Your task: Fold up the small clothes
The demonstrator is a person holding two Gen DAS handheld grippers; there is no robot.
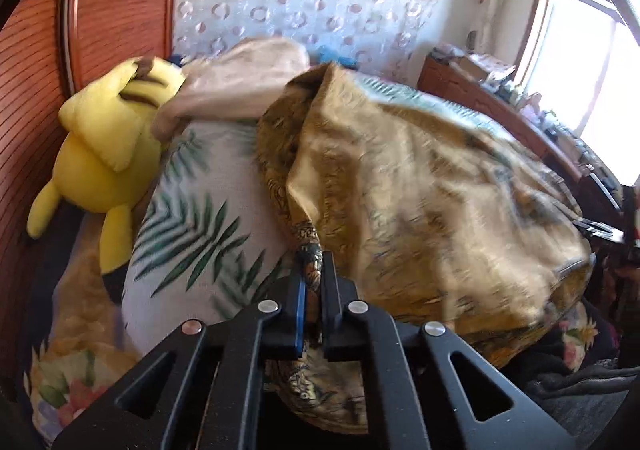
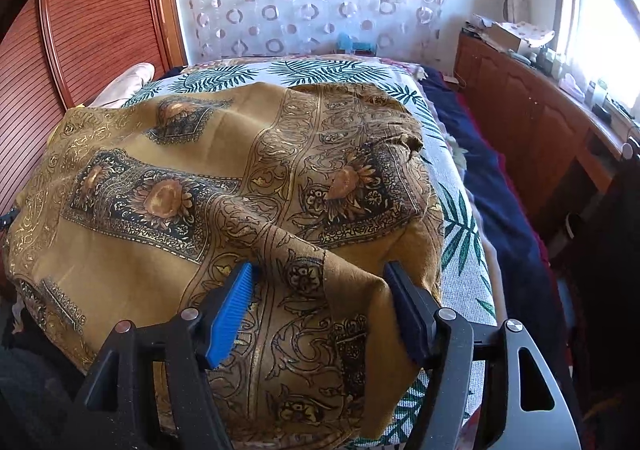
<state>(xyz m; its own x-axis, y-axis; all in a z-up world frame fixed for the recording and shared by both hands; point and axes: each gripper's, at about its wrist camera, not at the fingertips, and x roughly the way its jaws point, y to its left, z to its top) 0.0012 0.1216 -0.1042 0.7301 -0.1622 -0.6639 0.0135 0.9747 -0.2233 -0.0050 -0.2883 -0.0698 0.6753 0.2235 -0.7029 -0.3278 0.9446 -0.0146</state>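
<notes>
A mustard-gold scarf with dark floral panels (image 2: 224, 186) lies spread over a palm-leaf cushion (image 2: 460, 218). In the left wrist view the same scarf (image 1: 420, 186) is lifted and blurred. My left gripper (image 1: 313, 254) is shut on a bunched edge of the scarf and holds it up. My right gripper (image 2: 320, 270) is open, its blue pads (image 2: 232, 310) standing either side of a raised fold of the scarf near its front edge.
A yellow plush toy (image 1: 104, 154) lies at the cushion's left beside a beige pillow (image 1: 240, 78). A wooden headboard (image 2: 92, 22) is at the left, a wooden cabinet (image 2: 532, 98) under the window at the right, and a dark blue blanket (image 2: 492, 186) beside the cushion.
</notes>
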